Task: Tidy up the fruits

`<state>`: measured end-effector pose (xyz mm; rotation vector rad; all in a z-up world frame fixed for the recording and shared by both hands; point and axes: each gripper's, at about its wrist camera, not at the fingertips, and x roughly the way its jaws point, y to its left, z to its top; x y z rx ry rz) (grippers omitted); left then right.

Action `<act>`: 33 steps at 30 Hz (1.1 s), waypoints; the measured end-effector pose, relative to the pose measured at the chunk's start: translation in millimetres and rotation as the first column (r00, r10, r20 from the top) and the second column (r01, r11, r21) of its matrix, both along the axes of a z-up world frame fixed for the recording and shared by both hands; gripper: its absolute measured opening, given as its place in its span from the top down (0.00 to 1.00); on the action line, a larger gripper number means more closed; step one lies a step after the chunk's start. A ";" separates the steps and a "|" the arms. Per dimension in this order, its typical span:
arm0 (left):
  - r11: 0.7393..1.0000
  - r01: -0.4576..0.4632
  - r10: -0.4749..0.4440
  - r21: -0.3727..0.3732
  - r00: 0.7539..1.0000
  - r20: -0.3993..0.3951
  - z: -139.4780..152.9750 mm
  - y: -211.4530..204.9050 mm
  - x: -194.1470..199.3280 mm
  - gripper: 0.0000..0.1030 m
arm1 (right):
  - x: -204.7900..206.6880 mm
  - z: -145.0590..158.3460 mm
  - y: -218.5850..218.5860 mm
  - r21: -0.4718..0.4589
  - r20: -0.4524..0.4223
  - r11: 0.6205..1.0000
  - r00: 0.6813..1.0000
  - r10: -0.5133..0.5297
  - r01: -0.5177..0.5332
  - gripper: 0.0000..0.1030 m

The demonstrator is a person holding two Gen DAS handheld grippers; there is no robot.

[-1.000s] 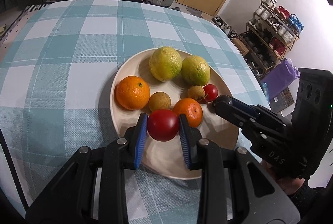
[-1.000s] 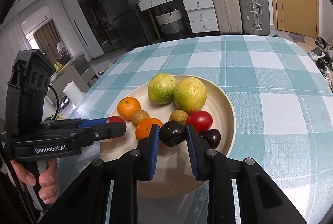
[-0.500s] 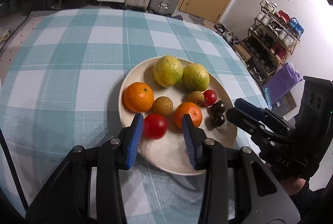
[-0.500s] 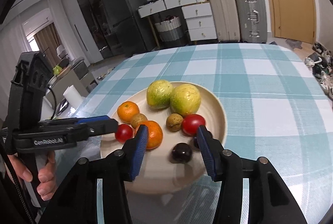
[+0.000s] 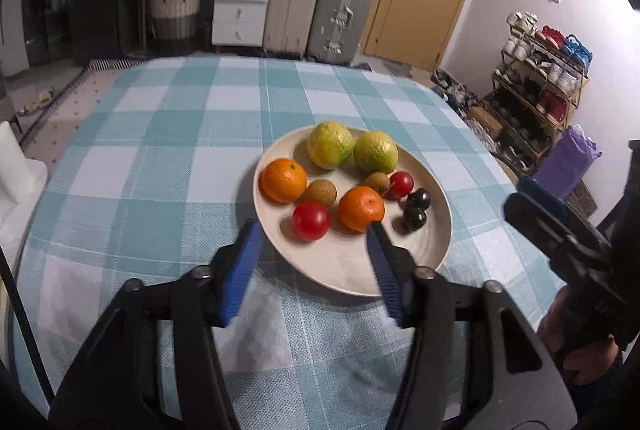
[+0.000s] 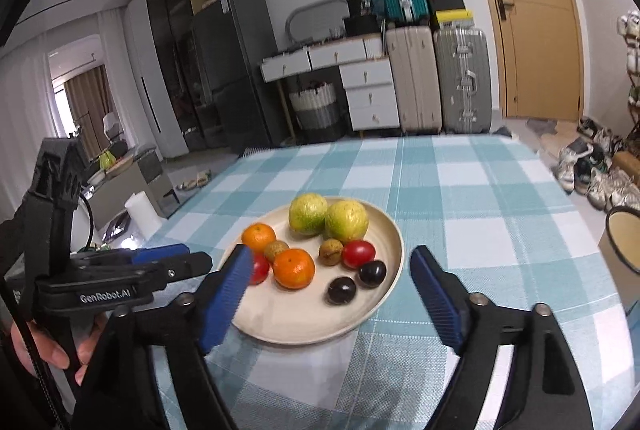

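Plainly, both claws stand off the plate with nothing in them.

Left gripper (image 5: 314, 250): jaws opening, blue pads spread apart above the near rim of the plate; the red tomato shows between them in the left wrist view, but beyond the tips and untouched. It grips nothing.

Right gripper (image 6: 330, 270): jaws opening and already wide, pads either side of the plate's near half as its own camera sees it; nothing held, nothing pressed.

Plate (image 5: 344, 270): round, cream, on the checked tablecloth (image 5: 160, 158), near the table's right-hand side in the left wrist view.

Green-yellow citrus: two, touching each other at the far side of the plate, one (image 5: 330, 144) left, the other (image 5: 376, 152) right.

Oranges: one (image 5: 283, 179) at the left edge, one (image 5: 361, 208) nearer the middle.

Brown longan-like fruits: one (image 5: 321, 191) between the left orange and the tomato, one (image 5: 377, 182) just below the right citrus.

Red tomatoes: the larger (image 5: 311, 220) nearest the left gripper, resting on the plate; a smaller one (image 5: 401, 184) beside the right-hand brown fruit.

Dark plums: two, (image 5: 419, 198) and (image 5: 414, 218), close together on the right side of the plate; in the right wrist view they lie nearest the right gripper.

Hands: a hand (image 6: 44, 350) holds the left gripper's handle; another (image 5: 576, 346) holds the right one.
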<state>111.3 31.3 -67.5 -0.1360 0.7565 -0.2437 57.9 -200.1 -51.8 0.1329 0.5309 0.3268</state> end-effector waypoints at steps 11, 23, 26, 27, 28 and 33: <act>0.996 -0.080 0.069 0.035 0.966 0.249 27.8 -2.6 -41.5 0.17 | -36.0 19.4 -3.5 -0.011 0.156 0.997 0.985 -0.074 0.076 0.02; 0.983 -0.169 0.128 0.075 0.916 0.381 29.7 -6.6 -74.0 0.01 | -54.7 18.3 -0.1 -0.048 0.191 0.994 0.978 -0.083 0.094 0.01; 0.982 -0.176 0.135 0.074 0.914 0.383 25.4 -3.7 -77.8 0.01 | -56.3 15.8 -1.0 -0.052 0.194 0.995 0.978 -0.075 0.087 0.00; 0.981 -0.178 0.137 0.075 0.914 0.382 23.4 -2.9 -77.4 0.01 | -56.5 14.5 -1.4 -0.054 0.196 0.995 0.978 -0.073 0.085 0.00; 0.981 -0.180 0.138 0.076 0.914 0.381 21.4 -2.2 -76.7 0.01 | -57.3 13.4 -1.0 -0.058 0.200 0.995 0.977 -0.074 0.087 0.00; 0.978 -0.189 0.141 0.084 0.906 0.400 12.9 0.1 -81.4 0.01 | -59.4 5.5 -0.5 -0.087 0.207 0.989 0.974 -0.095 0.115 0.00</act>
